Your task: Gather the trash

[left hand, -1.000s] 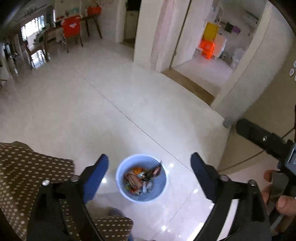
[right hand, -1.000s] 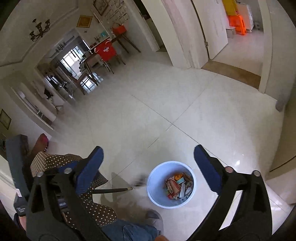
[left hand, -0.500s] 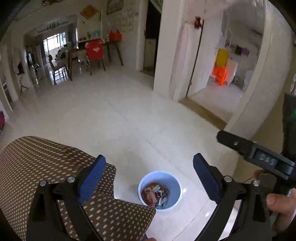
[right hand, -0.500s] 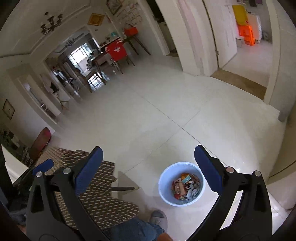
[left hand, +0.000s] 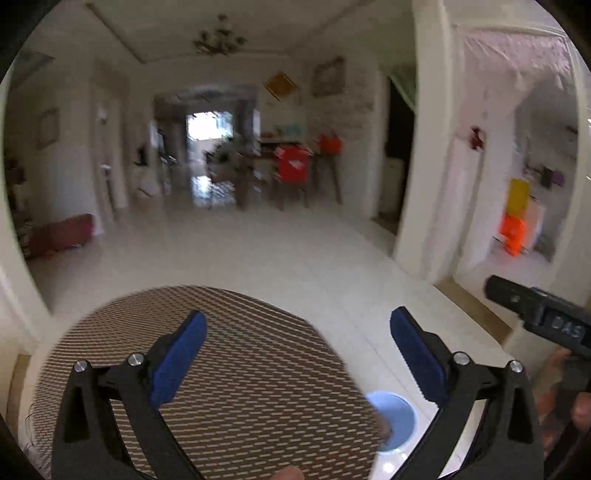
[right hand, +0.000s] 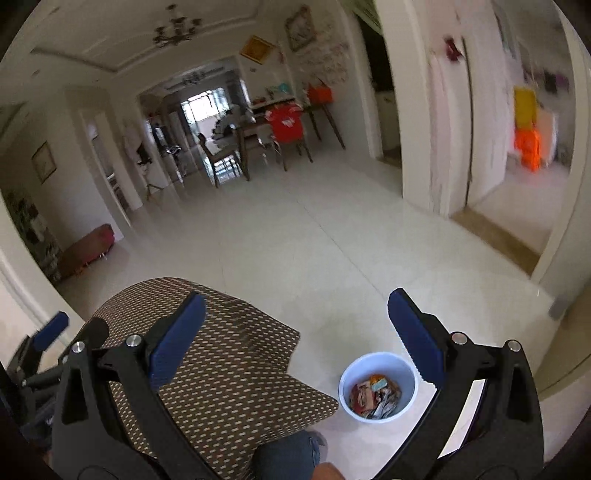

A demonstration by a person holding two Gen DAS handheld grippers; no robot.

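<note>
Trash bin (right hand: 378,386) — pale blue round bucket w/ white-ish rim, sits on the floor low in the right wrist view, just beside the corner of a brown dotted cushion (right hand: 229,369). Inside: crumpled wrappers (right hand: 375,395), red, orange, teal, white bits, filling the bottom. In the left wrist view the bin (left hand: 400,421) is half hidden behind the cushion (left hand: 236,369); contents can't be made out, pic blurred.

Left gripper (left hand: 295,354): fingers wide apart, nothing btwn them. Right gripper (right hand: 295,332): fingers also spread wide, empty, bin below near the right finger.

Floor (right hand: 314,240) — glossy pale tiles, open hall. Far end: dining table w/ chairs, one w/ a red cover (right hand: 286,122); chandelier (right hand: 173,31) overhead; doorway at right w/ orange stool (right hand: 528,147).
</note>
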